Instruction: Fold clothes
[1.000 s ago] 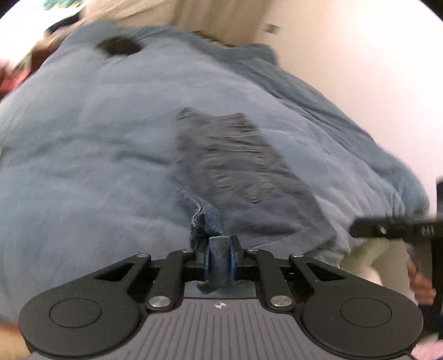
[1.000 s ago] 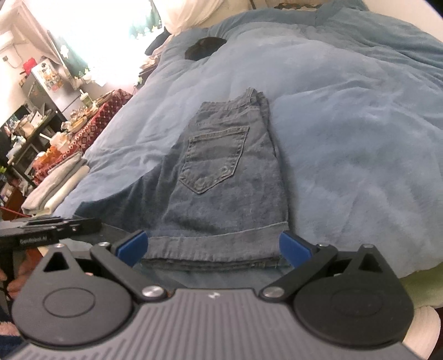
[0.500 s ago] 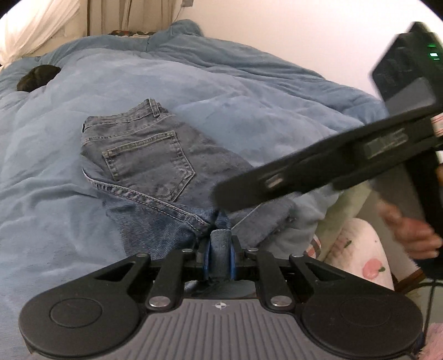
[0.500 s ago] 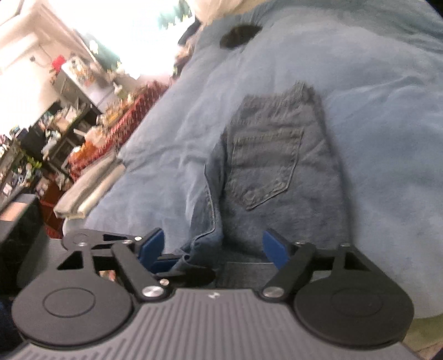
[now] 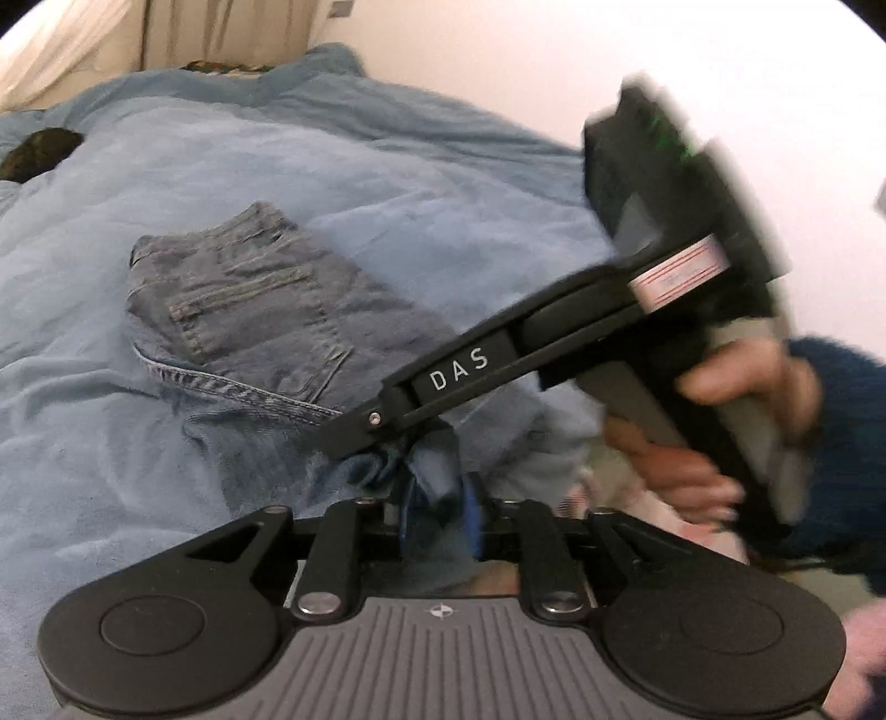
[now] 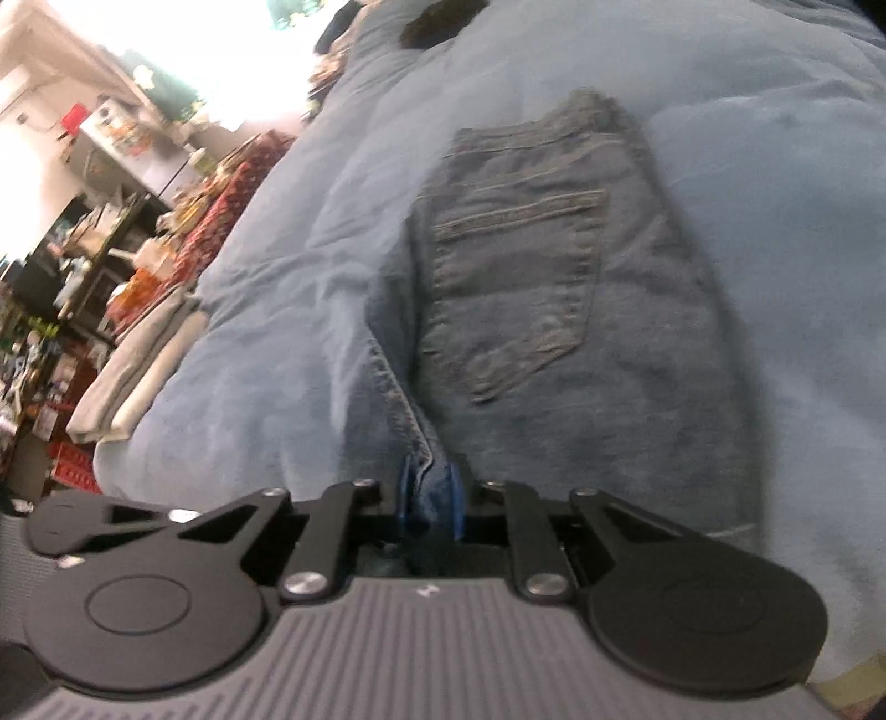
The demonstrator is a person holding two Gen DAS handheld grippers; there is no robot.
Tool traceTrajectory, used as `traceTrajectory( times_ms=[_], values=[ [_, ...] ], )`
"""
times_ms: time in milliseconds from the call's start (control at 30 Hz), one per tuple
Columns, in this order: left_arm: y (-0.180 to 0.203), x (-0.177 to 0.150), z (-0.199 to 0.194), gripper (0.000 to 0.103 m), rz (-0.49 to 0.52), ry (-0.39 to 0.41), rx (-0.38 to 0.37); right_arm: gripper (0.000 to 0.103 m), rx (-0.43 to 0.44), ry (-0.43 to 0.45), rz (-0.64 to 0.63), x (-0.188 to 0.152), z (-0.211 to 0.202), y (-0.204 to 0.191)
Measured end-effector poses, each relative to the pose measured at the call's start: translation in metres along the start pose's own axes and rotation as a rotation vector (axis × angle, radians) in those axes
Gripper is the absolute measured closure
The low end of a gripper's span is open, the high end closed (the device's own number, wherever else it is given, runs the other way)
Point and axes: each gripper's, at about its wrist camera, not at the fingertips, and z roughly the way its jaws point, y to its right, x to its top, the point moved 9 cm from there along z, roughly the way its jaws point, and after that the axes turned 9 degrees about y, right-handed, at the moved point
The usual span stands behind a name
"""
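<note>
Folded denim shorts lie pocket up on a blue duvet. My left gripper is at the shorts' near corner; its jaws are opening, and a bunched bit of denim hem still sits loosely between the blue pads. My right gripper is closing, and its pads pinch the stitched side seam at the near hem. In the left wrist view the right gripper reaches in from the right, held by a hand, with its tips just above the left pads.
A dark object lies far back on the duvet. Folded light cloths rest at the bed's left edge, with cluttered shelves beyond. A white wall runs along the right side.
The right gripper came down to the near hem beside the left gripper and went from wide open to closed on the denim. The left jaws have widened around their piece of hem.
</note>
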Motion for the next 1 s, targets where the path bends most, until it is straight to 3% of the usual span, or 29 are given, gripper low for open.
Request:
traceTrajectory(
  times_ms=[67,200,300,467,600,833,933,1000],
  values=[
    [-0.012,0.007,-0.016,0.068,-0.030,0.042,0.000,0.088,-0.019,0.000,0.033,-0.004,0.000,0.011],
    [-0.063,0.015,-0.028,0.071,-0.176,0.073,0.079,0.088,-0.042,0.006,0.026,-0.017,0.005,0.015],
    [-0.105,0.017,-0.009,0.076,-0.270,0.049,0.136,0.088,-0.053,0.019,0.001,-0.018,0.009,0.009],
    [-0.160,0.018,0.042,0.079,-0.362,-0.007,0.210,0.087,0.008,0.023,0.023,-0.016,0.002,0.004],
    [-0.178,0.015,0.062,0.081,-0.419,-0.031,0.223,0.087,0.071,0.018,0.070,-0.014,0.002,0.001],
    [-0.188,0.007,0.042,0.082,-0.511,-0.001,0.200,0.083,0.156,-0.026,-0.014,-0.015,0.010,-0.038],
    [-0.197,0.001,0.034,0.082,-0.556,-0.004,0.189,0.075,0.184,-0.043,-0.060,-0.016,0.018,-0.058],
    [-0.201,-0.004,0.028,0.082,-0.579,-0.008,0.179,0.059,0.196,-0.049,-0.095,-0.017,0.022,-0.069]
  ],
)
